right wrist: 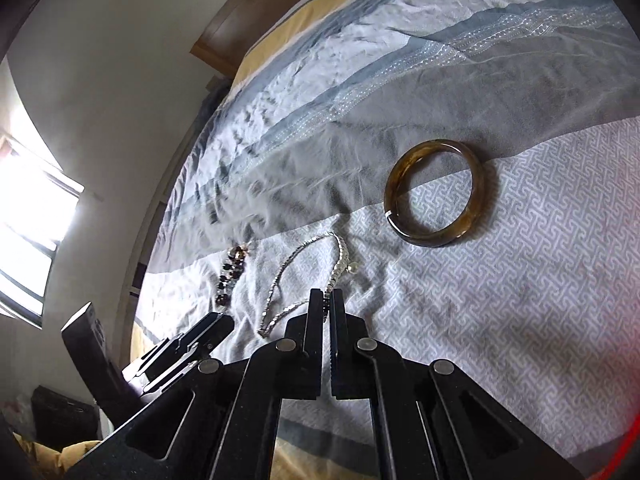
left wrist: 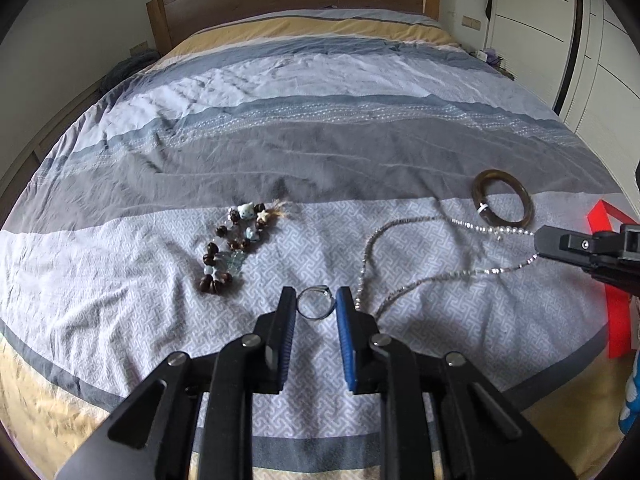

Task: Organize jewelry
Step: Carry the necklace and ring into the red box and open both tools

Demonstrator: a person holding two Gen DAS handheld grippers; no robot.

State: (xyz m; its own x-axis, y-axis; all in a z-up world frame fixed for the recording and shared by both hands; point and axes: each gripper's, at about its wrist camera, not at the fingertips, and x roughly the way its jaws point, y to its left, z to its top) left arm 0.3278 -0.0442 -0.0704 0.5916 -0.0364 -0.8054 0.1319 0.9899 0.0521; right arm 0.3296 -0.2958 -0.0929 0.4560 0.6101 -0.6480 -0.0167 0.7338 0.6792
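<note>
On the bed (left wrist: 320, 152), the left tool (left wrist: 316, 300) straddles one silver ring (left wrist: 315, 303), jaws apart; it should close squarely across the band, not drag fabric. The right tool (right wrist: 327, 300) is clamped on one silver necklace (right wrist: 280, 280). One amber bangle (right wrist: 434, 193) and one beaded bracelet (left wrist: 232, 244) lie nearby.
</note>
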